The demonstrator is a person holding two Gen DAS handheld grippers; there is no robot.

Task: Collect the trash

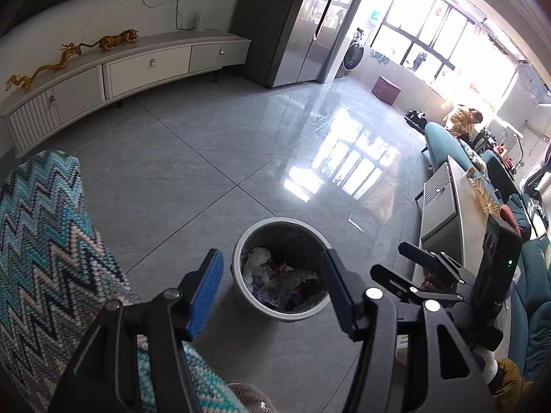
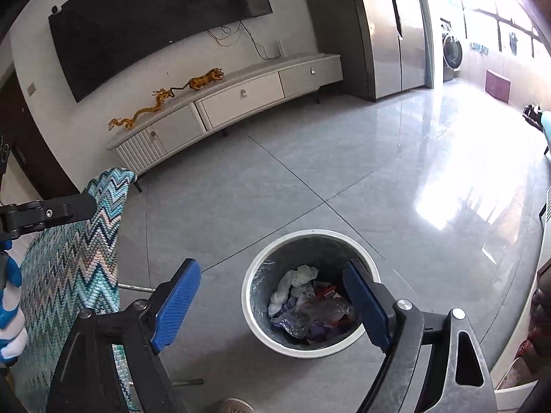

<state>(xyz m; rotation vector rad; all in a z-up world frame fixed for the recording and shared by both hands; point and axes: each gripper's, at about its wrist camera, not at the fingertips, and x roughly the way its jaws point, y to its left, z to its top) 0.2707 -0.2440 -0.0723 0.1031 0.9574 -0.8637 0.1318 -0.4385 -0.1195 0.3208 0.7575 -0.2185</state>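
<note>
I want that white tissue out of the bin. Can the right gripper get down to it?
Probably yes. The right gripper is open and held above the bin, whose mouth has no lid. The tissue lies on top of the other trash, uncovered, near the left inner wall.

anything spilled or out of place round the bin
Nothing stands out. The bin stands upright on the floor with its trash inside, and no litter shows on the tiles near it. Both grippers, left and right, are open and empty.
</note>
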